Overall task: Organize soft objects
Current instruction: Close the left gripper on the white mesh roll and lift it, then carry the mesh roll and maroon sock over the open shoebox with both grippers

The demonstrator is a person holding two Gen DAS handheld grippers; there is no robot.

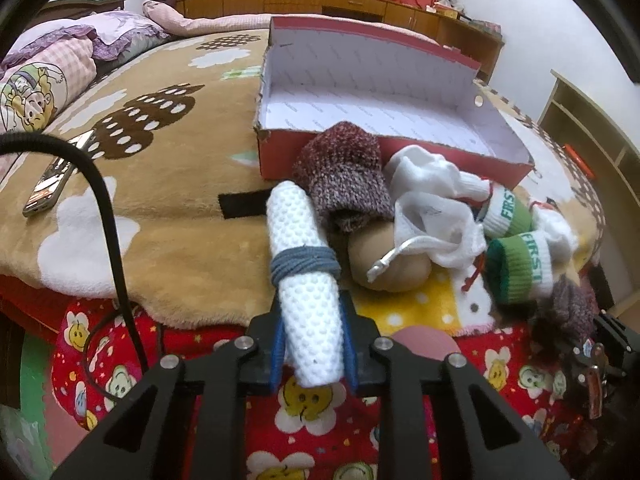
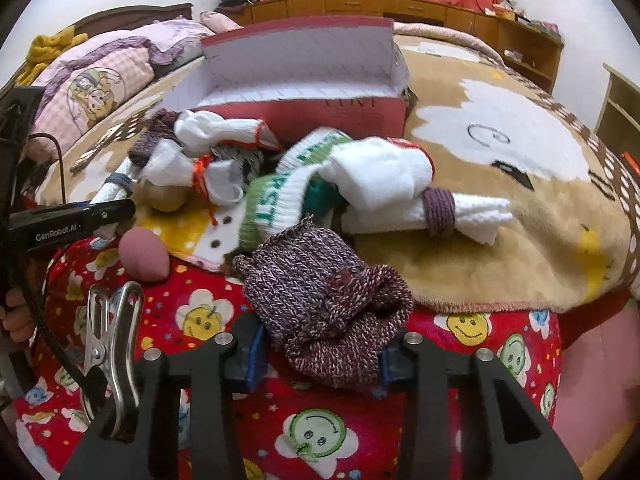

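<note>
The left gripper is clamping a rolled white dotted cloth bound with blue-grey cord; the right gripper is pinching a maroon knitted sock before the open red cardboard box.

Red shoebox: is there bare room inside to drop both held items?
Yes. The red cardboard shoebox shows a bare white floor, wall to wall. Crowded: the sock pile against its near wall, bordered by the maroon knitted sock. The tan fleece blanket left of the box is open.
</note>
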